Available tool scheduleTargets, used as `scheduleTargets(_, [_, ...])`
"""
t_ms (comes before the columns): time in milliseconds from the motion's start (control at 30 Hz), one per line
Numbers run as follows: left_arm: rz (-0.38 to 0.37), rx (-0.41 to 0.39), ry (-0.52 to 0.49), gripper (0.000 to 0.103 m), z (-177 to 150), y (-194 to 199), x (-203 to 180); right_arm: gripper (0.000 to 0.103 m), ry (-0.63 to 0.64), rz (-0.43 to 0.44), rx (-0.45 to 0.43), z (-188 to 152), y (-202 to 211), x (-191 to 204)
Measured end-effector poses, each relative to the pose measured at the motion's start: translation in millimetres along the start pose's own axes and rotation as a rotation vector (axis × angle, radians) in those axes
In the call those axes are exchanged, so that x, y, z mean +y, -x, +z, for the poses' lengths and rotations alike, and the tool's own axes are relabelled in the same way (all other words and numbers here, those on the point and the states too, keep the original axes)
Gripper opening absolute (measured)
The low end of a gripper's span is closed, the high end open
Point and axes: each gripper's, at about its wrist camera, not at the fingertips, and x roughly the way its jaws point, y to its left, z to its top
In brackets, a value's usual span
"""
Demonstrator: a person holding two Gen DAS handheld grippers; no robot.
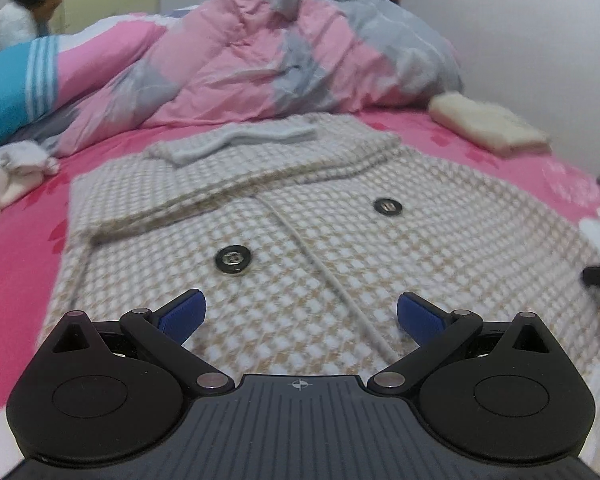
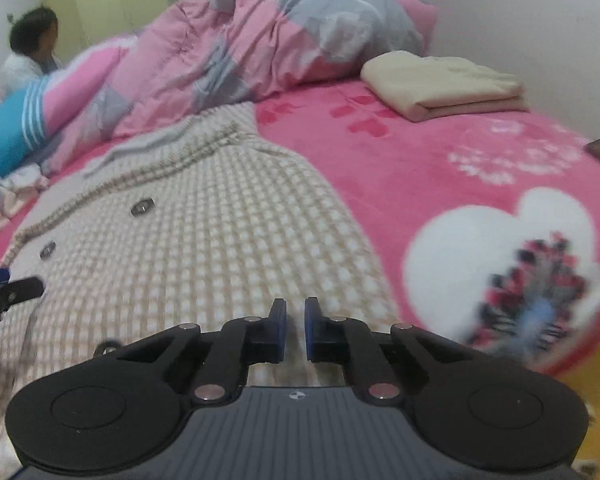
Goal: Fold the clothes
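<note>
Checked beige-and-white coat [image 1: 320,248] spread flat on the pink bed [image 2: 440,184], directly ahead of and beneath both claws, two dark buttons [image 1: 233,260] just beyond the left claw [image 1: 301,316]. Left claw released, blue pads wide apart above the cloth, nothing between them. Right claw [image 2: 295,330] nearly clenched, pads a narrow gap apart over the coat's right edge; whether any cloth is pinched there, cannot tell. Farther ahead, crumpled pink-and-grey quilt [image 1: 300,52]. Ahead to the right, folded cream cloth [image 2: 444,84] by the wall. Far left, a seated person [image 2: 32,52].
</note>
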Motion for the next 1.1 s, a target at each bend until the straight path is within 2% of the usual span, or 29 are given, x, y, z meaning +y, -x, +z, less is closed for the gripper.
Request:
scheduleTargets(100, [0.005, 0.020, -0.012, 0.103, -2, -8, -4, 0.010, 0.025, 0.034, -0.046, 21, -1, 10])
scheduleTargets(233, [-0.016, 0.053, 0.027, 0.103, 0, -12, 3, 0.010, 0.031, 0.081, -0.098, 62, -39, 25])
scheduleTargets(300, [-0.030, 0.067, 0.050, 0.103, 0, -13, 7, 0.010, 0.023, 0.106, -0.095, 79, -65, 31])
scheduleTargets(400, [-0.044, 0.063, 0.059, 0.103, -2, -13, 9, 0.010, 0.036, 0.088, -0.062, 97, -103, 36])
scheduleTargets(500, [-0.064, 0.050, 0.068, 0.103, -5, -14, 12, 0.010, 0.038, 0.070, 0.025, 97, -132, 32])
scheduleTargets(667, [-0.091, 0.026, 0.075, 0.103, -9, -15, 17, 0.010, 0.065, 0.124, 0.091, 90, -117, 32])
scheduleTargets(733, [-0.098, 0.019, 0.076, 0.103, -10, -15, 19, 0.011, 0.049, 0.133, 0.082, 101, -116, 31])
scheduleTargets(833, [-0.100, 0.027, 0.078, 0.103, -9, -15, 19, 0.011, 0.016, 0.142, 0.022, 126, -127, 33])
scheduleTargets(933, [-0.103, 0.036, 0.084, 0.103, -8, -14, 21, 0.011, -0.062, 0.186, 0.052, 135, -162, 29])
scheduleTargets(1000, [-0.106, 0.039, 0.085, 0.103, -8, -13, 22, 0.012, -0.116, 0.226, 0.109, 123, -175, 29])
scheduleTargets(1100, [-0.111, 0.038, 0.083, 0.103, -9, -12, 23, 0.012, -0.054, 0.257, 0.084, 93, -149, 41])
